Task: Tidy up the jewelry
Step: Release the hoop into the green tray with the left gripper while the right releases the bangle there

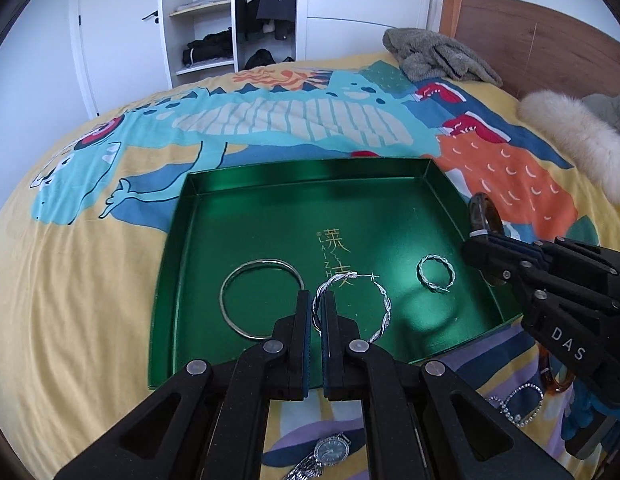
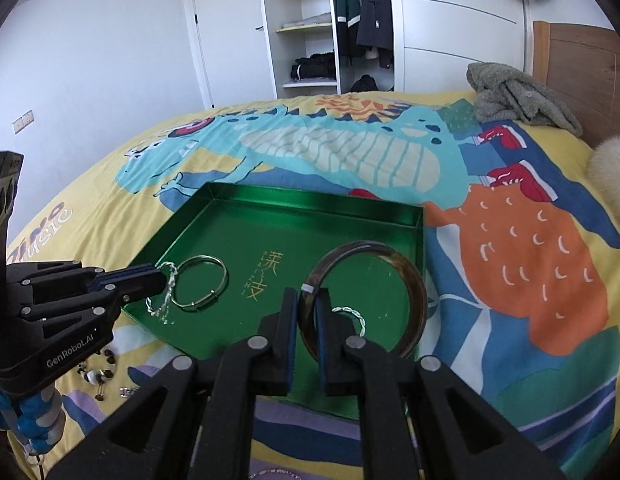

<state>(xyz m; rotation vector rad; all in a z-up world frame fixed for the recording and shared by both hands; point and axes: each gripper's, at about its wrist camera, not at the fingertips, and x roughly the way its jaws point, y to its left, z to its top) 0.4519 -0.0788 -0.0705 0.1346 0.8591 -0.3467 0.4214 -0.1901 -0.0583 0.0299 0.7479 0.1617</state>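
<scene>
- The left gripper [image 1: 318, 308] is clamped on a twisted silver hoop [image 1: 383, 308], holding it over the near part of the green tray [image 1: 294, 184]
- The right gripper [image 2: 306, 304] is closed on a dark brown bangle [image 2: 417, 292], held above the tray's right side
- A plain silver bangle [image 1: 230, 304] lies on the tray floor, left of the gold lettering
- A small twisted ring [image 1: 435, 274] rests on the tray floor, right of the lettering
- The tray sits on a dinosaur-print bedspread [image 1: 110, 280]; a wristwatch [image 1: 329, 450] and a rhinestone bracelet [image 1: 521, 402] lie on the bedspread near the tray's front edge
</scene>
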